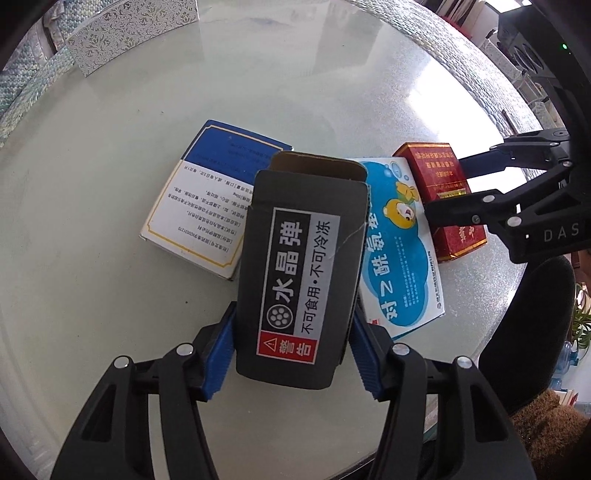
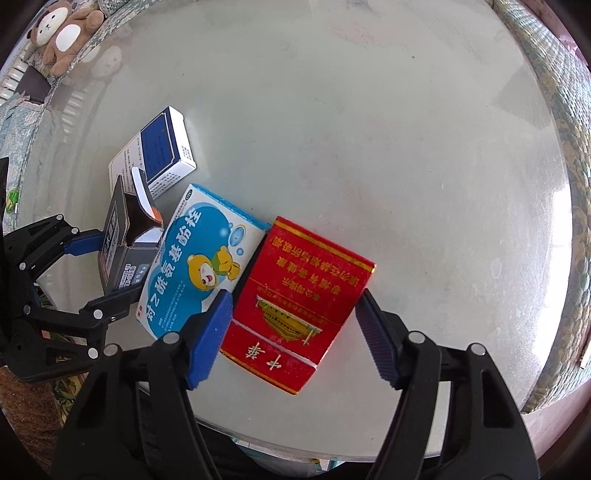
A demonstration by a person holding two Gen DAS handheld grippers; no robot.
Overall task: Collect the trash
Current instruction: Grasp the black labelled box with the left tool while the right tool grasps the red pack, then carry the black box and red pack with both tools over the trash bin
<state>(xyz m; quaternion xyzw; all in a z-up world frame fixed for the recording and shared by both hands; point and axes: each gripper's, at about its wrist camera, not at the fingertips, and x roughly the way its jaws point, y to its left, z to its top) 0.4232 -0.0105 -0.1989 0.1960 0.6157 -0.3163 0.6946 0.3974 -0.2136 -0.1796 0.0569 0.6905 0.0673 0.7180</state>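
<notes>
Black carton [image 1: 301, 258], top flap open, sits clamped in your left gripper [image 1: 291, 350] above the glass table [image 1: 110, 221]. Your right gripper [image 2: 295, 332] straddles the red cigarette pack [image 2: 295, 306], jaws apart, pack flat on the table beside the cartoon-bear box [image 2: 195, 258].

A round frosted-glass table [image 2: 369, 129] gleams with daylight; a patterned silver box [image 1: 125, 33] sits at eleven o'clock, brown plush toys [image 2: 62, 33] beyond.
</notes>
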